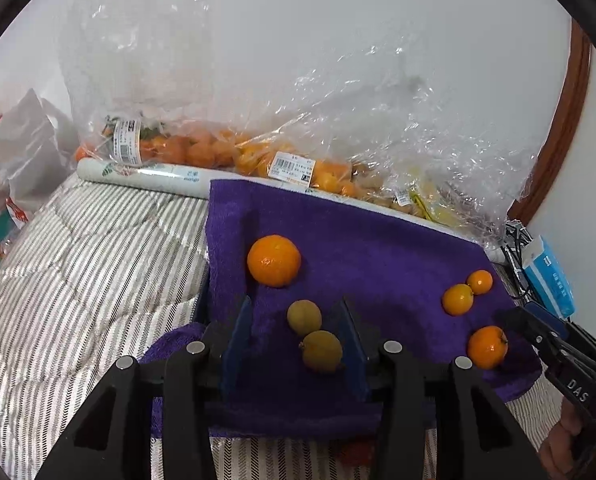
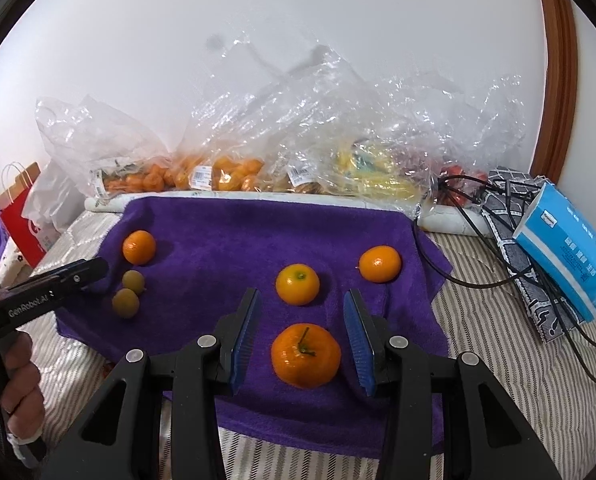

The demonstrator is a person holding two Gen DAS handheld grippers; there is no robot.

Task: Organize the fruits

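Six loose fruits lie on a purple towel [image 2: 225, 232] spread over a striped quilt [image 1: 77, 260].

Nearest the right gripper [image 2: 302, 336] sits a stemmed mandarin [image 2: 306, 355], stem end up with the stalk leaning toward the back wall; it is slightly flattened, wider than tall. Beyond it are a yellow-orange citrus [image 2: 298, 284], calyx facing up, and a small orange [image 2: 380, 263] further right, the two apart. At the towel's left side a mandarin [image 2: 139, 247] rests behind two olive-green fruits [image 1: 313, 334], which touch; the nearer one is roughly oval, its pointed tip facing left in the left wrist view.

Right gripper: angled down, blue pads either side of the stemmed mandarin with clear gaps on both sides. Fingers released, nothing gripped.

Left gripper [image 1: 298, 338]: angled down likewise, pads flanking the two green fruits without contact. Fingers released. A hand [image 2: 19, 376] holds its handle at the left edge of the right wrist view.

Behind the towel, against the white wall, clear plastic bags [image 2: 233, 168] of oranges and yellow fruit lie along a rolled white sheet [image 1: 145, 176]. A blue tissue pack [image 2: 570, 252] and black cables [image 2: 510, 264] sit to the right.
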